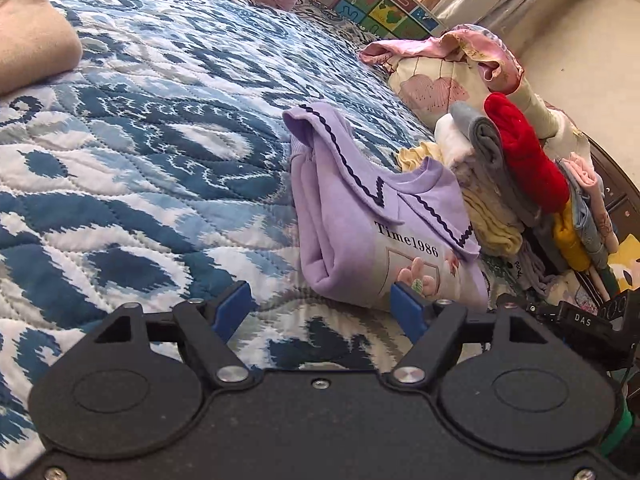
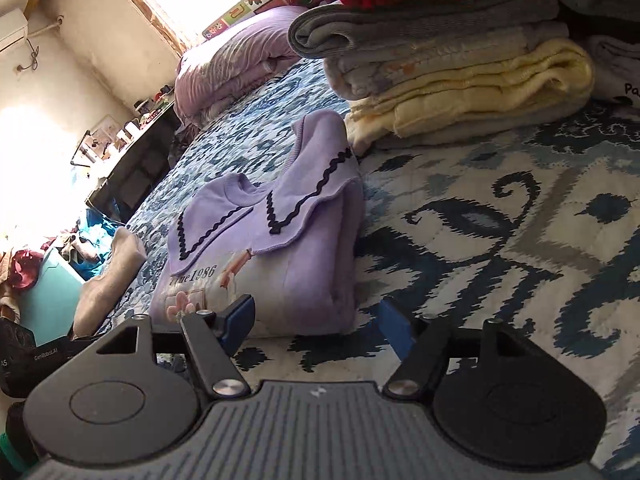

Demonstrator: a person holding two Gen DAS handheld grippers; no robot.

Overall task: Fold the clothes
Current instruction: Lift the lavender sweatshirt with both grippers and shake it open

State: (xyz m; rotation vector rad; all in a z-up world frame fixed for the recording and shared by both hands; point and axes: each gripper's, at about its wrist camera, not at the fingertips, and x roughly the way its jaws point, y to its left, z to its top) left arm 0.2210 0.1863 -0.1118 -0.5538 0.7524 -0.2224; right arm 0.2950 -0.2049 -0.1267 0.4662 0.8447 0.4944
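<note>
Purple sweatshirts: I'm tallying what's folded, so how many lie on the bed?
1. The purple sweatshirt lies folded on the quilt, beside the stack of folded clothes. More could be hidden inside that stack.

The left claw (image 1: 322, 310) had a flat black body, round side discs, silver screws and blue pads (image 1: 406, 308). The right claw (image 2: 316, 320) looked alike, but its middle plate was ribbed grey.

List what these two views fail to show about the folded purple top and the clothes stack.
- Purple top: underside and sleeves hidden by its own folds, both views.
- Print under "Time1986": partly behind the left gripper finger; collar covers part in the right view.
- Clothes stack: top cut off by the right view's edge.
</note>
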